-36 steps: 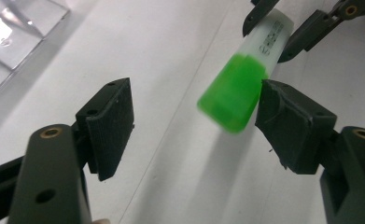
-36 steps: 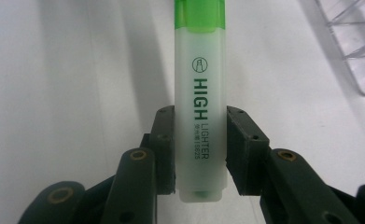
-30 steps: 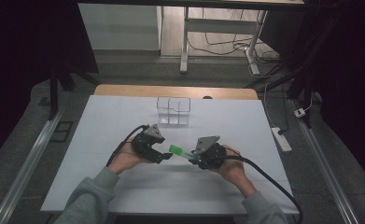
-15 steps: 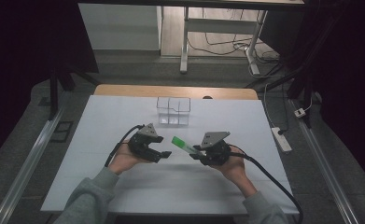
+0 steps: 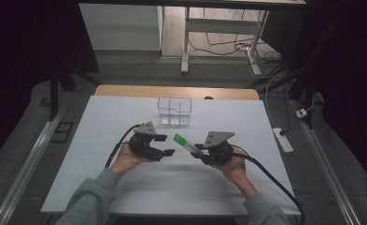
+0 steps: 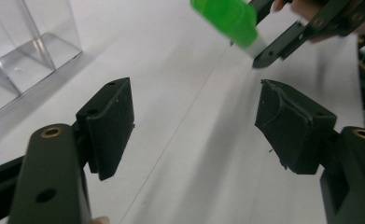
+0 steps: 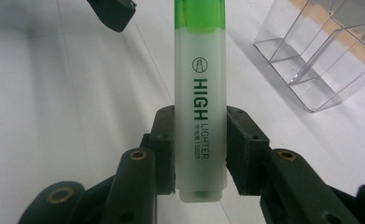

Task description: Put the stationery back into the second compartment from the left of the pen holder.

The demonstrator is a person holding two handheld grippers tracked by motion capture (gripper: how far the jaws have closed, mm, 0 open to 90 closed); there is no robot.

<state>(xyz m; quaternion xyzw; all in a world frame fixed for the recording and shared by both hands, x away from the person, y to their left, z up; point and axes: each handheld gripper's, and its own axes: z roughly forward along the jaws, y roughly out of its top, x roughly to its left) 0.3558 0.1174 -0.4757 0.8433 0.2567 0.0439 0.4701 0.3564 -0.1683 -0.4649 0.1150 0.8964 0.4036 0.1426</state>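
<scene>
White table (image 5: pixel 125 187); right gripper (image 7: pixel 200 140) clamps highlighter (image 7: pixel 200 93).

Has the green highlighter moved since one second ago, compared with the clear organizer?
Yes. The highlighter in the right gripper shifted a little right and toward the clear organizer, away from the left gripper.

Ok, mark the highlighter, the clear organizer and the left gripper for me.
highlighter (image 7: pixel 200 70), right gripper view, on its pale barrel above the fingers.
organizer (image 5: pixel 174 111), high view, on its clear front wall.
left gripper (image 6: pixel 194 126), left gripper view, midway between its open fingers.
</scene>
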